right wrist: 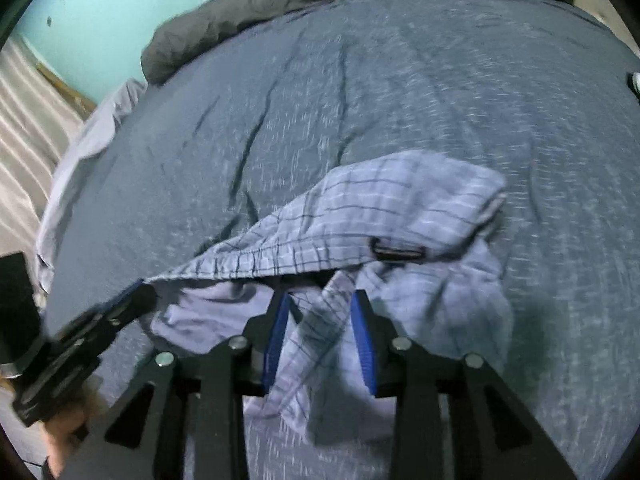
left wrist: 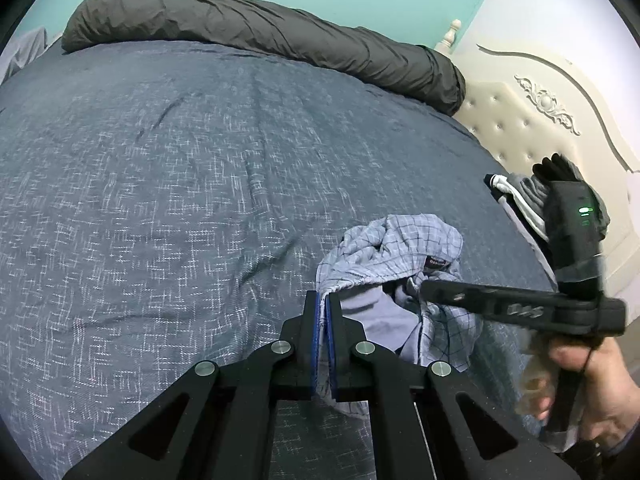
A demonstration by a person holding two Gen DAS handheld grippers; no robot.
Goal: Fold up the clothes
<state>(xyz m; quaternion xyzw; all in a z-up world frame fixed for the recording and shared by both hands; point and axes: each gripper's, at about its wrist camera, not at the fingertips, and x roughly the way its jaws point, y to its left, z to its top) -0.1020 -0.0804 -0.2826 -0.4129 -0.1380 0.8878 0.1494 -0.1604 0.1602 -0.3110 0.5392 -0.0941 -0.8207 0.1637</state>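
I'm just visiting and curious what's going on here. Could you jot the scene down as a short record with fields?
surface: bed with a blue-grey cover
garment: crumpled light-blue checked shorts, elastic waistband showing
left gripper: shut on an edge of the shorts
right gripper: jaws apart, a strand of the shorts between them, pads not pressing on it
far edge of bed: rolled dark grey duvet
beside the headboard: a small pile of dark clothes
folding: not yet begun, the shorts are bunched up
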